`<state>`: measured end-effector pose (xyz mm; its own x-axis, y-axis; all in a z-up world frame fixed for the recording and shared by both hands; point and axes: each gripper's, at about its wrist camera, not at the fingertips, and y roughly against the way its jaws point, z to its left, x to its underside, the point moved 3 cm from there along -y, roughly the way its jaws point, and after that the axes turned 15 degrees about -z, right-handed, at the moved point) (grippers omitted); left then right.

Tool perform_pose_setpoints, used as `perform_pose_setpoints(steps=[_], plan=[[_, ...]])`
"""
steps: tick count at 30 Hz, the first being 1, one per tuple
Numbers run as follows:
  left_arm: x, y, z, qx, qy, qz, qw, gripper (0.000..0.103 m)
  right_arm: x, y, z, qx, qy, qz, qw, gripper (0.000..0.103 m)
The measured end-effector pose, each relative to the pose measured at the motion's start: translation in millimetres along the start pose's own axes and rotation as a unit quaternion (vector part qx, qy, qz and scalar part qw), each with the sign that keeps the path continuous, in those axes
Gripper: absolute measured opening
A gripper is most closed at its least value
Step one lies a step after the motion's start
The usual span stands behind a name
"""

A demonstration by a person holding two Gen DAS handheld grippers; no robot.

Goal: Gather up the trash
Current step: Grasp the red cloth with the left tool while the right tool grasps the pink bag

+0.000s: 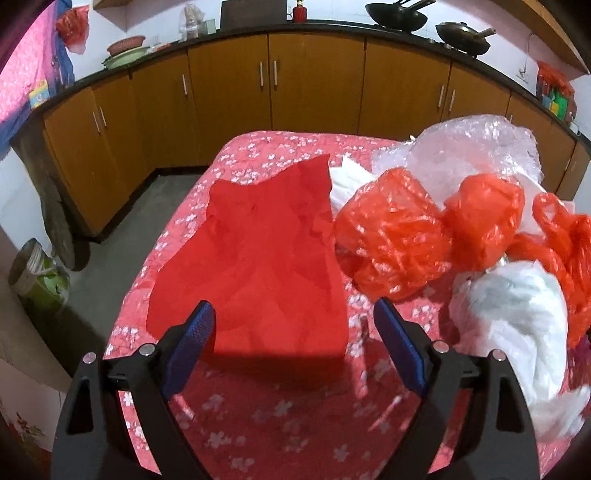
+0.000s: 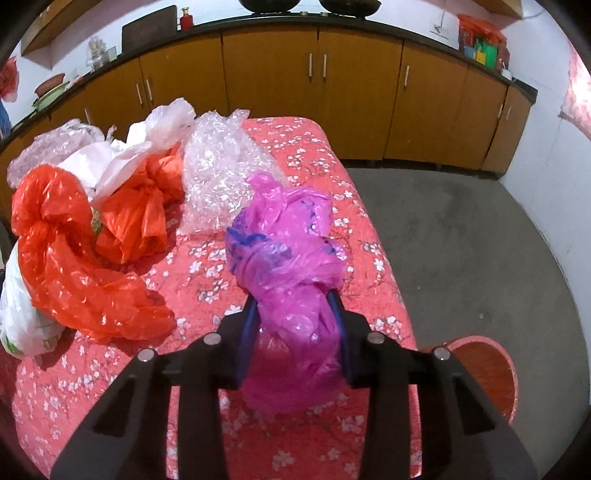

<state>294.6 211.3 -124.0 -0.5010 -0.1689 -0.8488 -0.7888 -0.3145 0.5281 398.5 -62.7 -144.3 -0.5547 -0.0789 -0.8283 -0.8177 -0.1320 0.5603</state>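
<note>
The right tongs (image 2: 295, 317) pinch a pink plastic bag (image 2: 288, 251); the left tongs (image 1: 295, 332) gape wide above a red paper sheet (image 1: 258, 251).

I see a kitchen w/ a long run of orange-brown cabinets (image 1: 229, 88) along the back wall, metal handles, under a dark countertop (image 1: 325, 27). Two black woks (image 1: 397, 16) sit up top at right. Walls (image 2: 546, 192) are white, floor (image 2: 469, 236) is grey concrete. Table in front of me wears a red floral cloth (image 2: 314, 147). Light's even, indoor.
</note>
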Motion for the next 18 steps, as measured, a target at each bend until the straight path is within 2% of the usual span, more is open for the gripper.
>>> perform_pose_setpoints(steps=[2,4,6,7,9,10,12,15,18], plan=[[-4,-3,-4,-0.009,-0.010,-0.001,0.9999,0.087,0,-1,-1,-0.001,-0.004,-0.002,1.000,0.033],[-6,-8,-6,-0.013,-0.013,0.004,0.9998,0.074,-1,-1,0,-0.003,-0.008,-0.004,1.000,0.031],[-7,-13,-6,-0.015,-0.013,0.013,0.9997,0.055,-2,-3,0,-0.006,-0.009,-0.006,1.000,0.030],[-6,-15,-6,-0.011,-0.010,0.018,0.9997,0.049,-2,-3,-1,-0.007,-0.010,-0.008,1.000,0.029],[-4,-18,-5,-0.005,-0.005,0.025,0.9997,0.032,-2,-3,-1,-0.008,-0.010,-0.010,1.000,0.029],[-2,-19,-3,-0.002,0.000,0.029,0.9996,0.028,-1,-3,-2,-0.009,-0.010,-0.011,1.000,0.029],[1,-21,-1,0.004,0.005,0.034,0.9994,0.014,-1,0,-1,-0.011,-0.010,-0.012,1.000,0.029],[2,-17,2,0.009,0.005,0.028,0.9996,0.006,0,3,0,-0.012,-0.006,-0.015,1.000,0.029],[-2,-8,6,0.026,0.015,0.014,0.9995,0.004,1,8,1,-0.011,-0.003,-0.019,1.000,0.029]])
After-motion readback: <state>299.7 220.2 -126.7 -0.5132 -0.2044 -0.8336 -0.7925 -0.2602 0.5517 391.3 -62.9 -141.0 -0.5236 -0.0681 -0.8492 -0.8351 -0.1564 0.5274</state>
